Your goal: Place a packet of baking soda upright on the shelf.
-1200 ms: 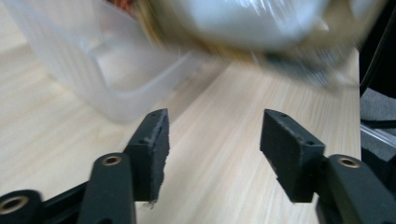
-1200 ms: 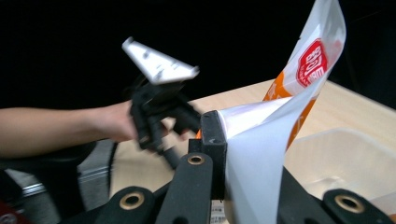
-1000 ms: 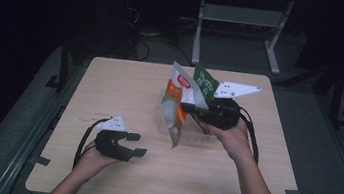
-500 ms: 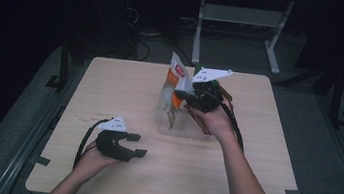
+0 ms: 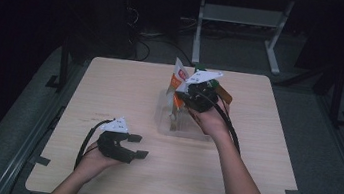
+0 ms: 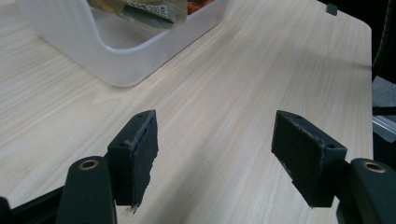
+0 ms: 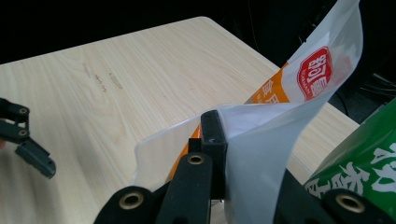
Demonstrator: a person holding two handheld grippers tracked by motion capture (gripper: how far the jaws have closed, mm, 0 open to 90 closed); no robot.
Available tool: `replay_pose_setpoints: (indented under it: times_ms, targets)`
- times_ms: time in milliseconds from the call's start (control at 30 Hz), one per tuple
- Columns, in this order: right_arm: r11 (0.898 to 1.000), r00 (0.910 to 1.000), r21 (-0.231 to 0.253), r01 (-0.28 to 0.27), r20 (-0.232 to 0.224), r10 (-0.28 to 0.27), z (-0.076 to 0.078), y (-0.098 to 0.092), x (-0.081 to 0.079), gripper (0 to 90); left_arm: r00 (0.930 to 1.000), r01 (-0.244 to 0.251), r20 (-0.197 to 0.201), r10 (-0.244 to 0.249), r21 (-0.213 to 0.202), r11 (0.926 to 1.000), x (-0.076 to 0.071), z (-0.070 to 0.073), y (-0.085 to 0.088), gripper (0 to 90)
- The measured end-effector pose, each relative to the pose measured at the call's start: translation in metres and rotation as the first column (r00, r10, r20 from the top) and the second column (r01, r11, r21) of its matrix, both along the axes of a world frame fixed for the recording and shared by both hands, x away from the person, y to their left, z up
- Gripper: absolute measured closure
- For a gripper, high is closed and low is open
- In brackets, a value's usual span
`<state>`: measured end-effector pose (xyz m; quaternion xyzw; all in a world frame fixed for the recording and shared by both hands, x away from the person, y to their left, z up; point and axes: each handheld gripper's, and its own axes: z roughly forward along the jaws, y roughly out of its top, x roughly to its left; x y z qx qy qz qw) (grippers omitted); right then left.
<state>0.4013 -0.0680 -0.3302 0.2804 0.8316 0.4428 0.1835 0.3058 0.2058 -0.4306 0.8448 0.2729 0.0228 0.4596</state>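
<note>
while the right gripper (image 5: pixel 195 96) pinches the white-and-orange plastic snack packet (image 7: pixel 280 121) by its clear film edge, its jaws pressed together on the sheet, the packet stands with its long axis nearly upright, lower end down inside the translucent white plastic tub (image 5: pixel 176 127) near the middle of the pale wooden table (image 5: pixel 258 189). seen from the high view, the packet's printed top leans toward about eleven o'clock from the gripper, and a green printed packet (image 7: pixel 359 163) sits just beside it at roughly two o'clock. the relation that matters is vertical: the tub lies straight below the pinch, so i judge the next move is a short lowering along the packet's own length, then a release. the left gripper (image 5: pixel 134 146) rests on the table well apart, at about seven o'clock from the tub, its jaws spread with nothing between them and aimed toward three o'clock; in the left gripper view the tub's near corner lies ahead at about eleven o'clock. the right hand is plainly the nearer one, already over the tub.
</note>
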Motion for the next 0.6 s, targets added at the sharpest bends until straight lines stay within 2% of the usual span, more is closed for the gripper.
replay_pose_setpoints:
  times_ms: [67,133,167,233,300,367,400,467,533,600]
  targets:
    - [1.0,1.0,-0.006,-0.008,0.0,0.008,0.001,0.002,0.001,90.0,1.0,0.004,-0.007,-0.004,0.006,1.0,0.0,0.0,-0.001,31.1]
    - [0.999,0.9996,-0.03,-0.017,0.023,0.017,0.003,0.003,0.001,90.0,1.0,0.006,-0.004,-0.006,0.007,1.0,0.0,-0.001,-0.001,31.0]
    - [0.999,0.9998,-0.028,-0.014,0.017,0.014,0.004,0.005,0.0,90.0,1.0,0.006,-0.004,-0.006,0.006,1.0,0.0,-0.001,-0.001,31.0]
    - [0.998,0.9992,-0.057,-0.021,0.033,0.023,0.002,0.007,0.001,90.0,1.0,0.006,-0.006,-0.006,0.003,1.0,0.0,-0.001,-0.001,31.0]
    - [0.998,0.9993,-0.062,-0.017,0.031,0.019,-0.001,0.007,0.002,90.0,0.9999,0.006,-0.008,-0.006,0.004,1.0,0.0,-0.001,-0.001,31.0]
    - [0.996,0.9994,-0.088,0.004,0.034,-0.001,-0.004,0.007,0.003,90.0,0.9999,0.014,-0.006,-0.013,0.012,0.9998,0.0,-0.001,-0.002,31.0]
    - [0.995,0.9993,-0.103,0.014,0.036,-0.01,-0.006,0.007,0.005,90.0,0.9999,0.01,-0.007,-0.01,-0.002,1.0,-0.001,-0.002,-0.003,31.0]
    - [0.99,0.9989,-0.135,0.038,0.034,-0.034,-0.011,0.007,0.007,89.3,0.9998,0.013,-0.015,-0.013,0.002,0.9999,-0.001,-0.003,-0.005,31.0]
    - [0.989,0.9984,-0.138,0.047,0.038,-0.042,-0.014,0.006,0.009,83.5,0.9997,0.017,-0.016,-0.017,0.003,0.9999,-0.001,-0.003,-0.006,31.0]
    - [0.99,0.9982,-0.13,0.053,0.036,-0.049,-0.014,0.006,0.007,73.2,0.9997,0.02,-0.015,-0.02,0.007,0.9998,-0.001,-0.004,-0.006,31.0]
